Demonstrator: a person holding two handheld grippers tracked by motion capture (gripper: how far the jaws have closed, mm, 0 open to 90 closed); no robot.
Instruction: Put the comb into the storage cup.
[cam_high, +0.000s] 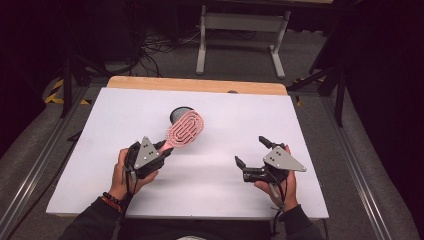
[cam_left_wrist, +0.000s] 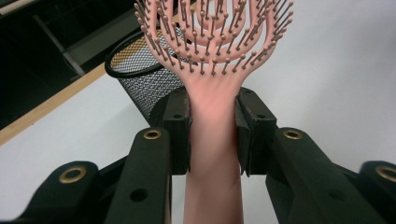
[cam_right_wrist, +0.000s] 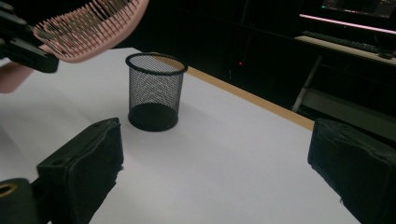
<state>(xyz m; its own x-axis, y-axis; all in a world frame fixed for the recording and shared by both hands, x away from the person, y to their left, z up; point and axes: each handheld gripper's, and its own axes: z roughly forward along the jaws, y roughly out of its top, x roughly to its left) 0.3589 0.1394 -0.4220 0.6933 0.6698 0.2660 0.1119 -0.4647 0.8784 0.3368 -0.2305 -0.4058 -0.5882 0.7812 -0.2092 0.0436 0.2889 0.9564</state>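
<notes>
Two grippers over the white table (cam_high: 210, 180): left gripper (cam_high: 167, 148) pinches the pink hairbrush (cam_high: 184, 128) by its handle, head above the mesh cup (cam_right_wrist: 155, 91); right gripper (cam_high: 250, 152) spread, empty, bare tabletop around it. No legible markings.

The white table top (cam_high: 210, 170) is left bare between the 2 grippers and along its right half, so open passage is offered there. At the far centre 1 mesh cup (cam_right_wrist: 154, 91) stands upright as the sole obstacle resting on the surface. The space above and just in front of it is taken up by the pink brush (cam_high: 184, 127) held out from the left gripper (cam_high: 165, 150).
</notes>
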